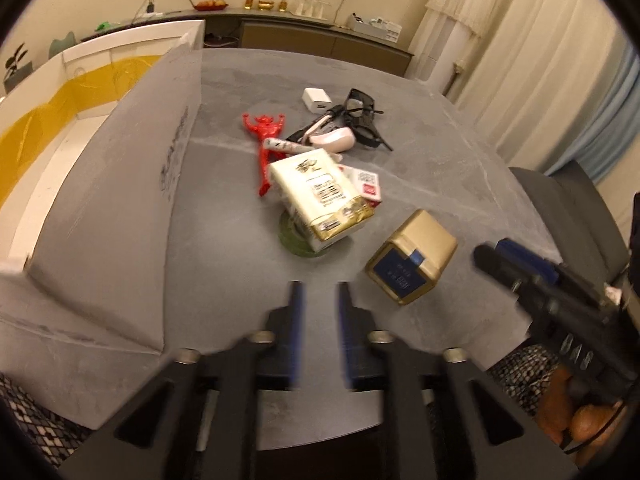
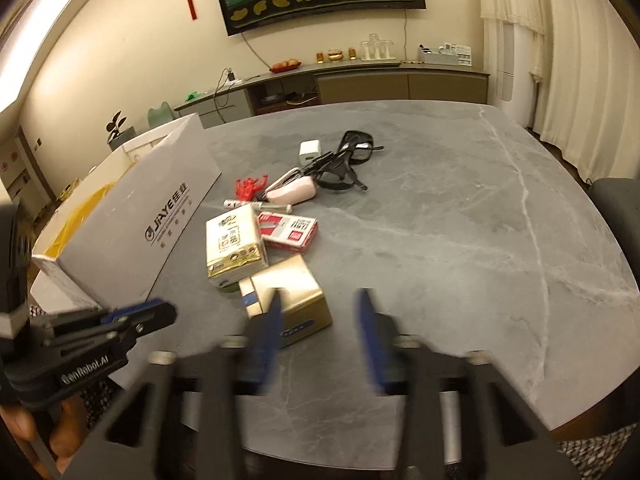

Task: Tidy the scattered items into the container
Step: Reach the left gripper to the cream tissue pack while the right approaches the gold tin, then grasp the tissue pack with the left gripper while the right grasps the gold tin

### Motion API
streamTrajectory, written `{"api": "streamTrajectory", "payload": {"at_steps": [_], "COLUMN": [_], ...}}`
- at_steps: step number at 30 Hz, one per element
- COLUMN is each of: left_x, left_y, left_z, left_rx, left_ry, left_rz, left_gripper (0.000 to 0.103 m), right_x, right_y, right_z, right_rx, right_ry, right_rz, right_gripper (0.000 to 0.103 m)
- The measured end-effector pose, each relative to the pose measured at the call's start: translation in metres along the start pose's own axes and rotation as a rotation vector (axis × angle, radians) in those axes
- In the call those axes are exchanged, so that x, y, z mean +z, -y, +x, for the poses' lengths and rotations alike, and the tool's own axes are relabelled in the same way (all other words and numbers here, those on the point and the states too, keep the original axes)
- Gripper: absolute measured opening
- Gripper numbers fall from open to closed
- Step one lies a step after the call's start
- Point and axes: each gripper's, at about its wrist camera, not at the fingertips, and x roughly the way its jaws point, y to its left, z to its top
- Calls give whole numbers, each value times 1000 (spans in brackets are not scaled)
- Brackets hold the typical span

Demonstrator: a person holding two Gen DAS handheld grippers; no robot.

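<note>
A white cardboard box (image 1: 116, 184) with a yellow liner stands open at the table's left; it also shows in the right wrist view (image 2: 136, 232). Scattered beside it lie a gold tin (image 1: 412, 258) (image 2: 292, 300), a cream tissue pack (image 1: 320, 196) (image 2: 234, 246), a red card box (image 2: 288, 232), a red toy figure (image 1: 266, 148), a pink case (image 2: 290, 194), black glasses (image 1: 362, 114) and a white charger (image 1: 316, 100). My left gripper (image 1: 318, 292) is open and empty, short of the pile. My right gripper (image 2: 318, 300) is open, its left finger over the gold tin.
The grey marble table (image 2: 460, 220) stretches to the right. A green tape roll (image 1: 294, 236) sits under the tissue pack. A dark chair (image 1: 568, 204) stands at the table's right edge. A sideboard (image 2: 360, 80) runs along the far wall.
</note>
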Motion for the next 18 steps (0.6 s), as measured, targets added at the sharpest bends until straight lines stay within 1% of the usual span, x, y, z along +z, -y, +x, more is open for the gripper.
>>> {"api": "streamTrajectory", "payload": {"at_steps": [1,2,7,9,13,14,16,18], "left_x": [4,7,28,35,47,50,55,60], "left_y": [1,2,0,-6,-15,-17,-18,-15], "left_z": [0,1,18,31,60,67,75,81], "left_rx": [0,-2,2,-30,-102,-109,-116,-116], "left_ry": [6,8,1,-21,-58,-66,-51,-38], "left_rz": [-3,-1,-17,-57,-132,-150,-158,-140], "left_gripper": [61,61,61,61,61,61,61,61], "right_x": [-1,-1,-5,-6,-3,-2,-2,-1], "right_y": [-2,-4,-14,-18,-23,-23,-23,-24], "right_z": [4,7,26,35,67,73,83,84], "right_rx": [-3,-5,-19,-26,-54,-55,-71,-70], "right_ry": [-10,-20,-70,-91,-143,-150,-163,-148], "right_rz": [-12,-24,-85,-107,-151,-157,-167,-171], "right_gripper": [82,83,83,83,83,83,84,84]}}
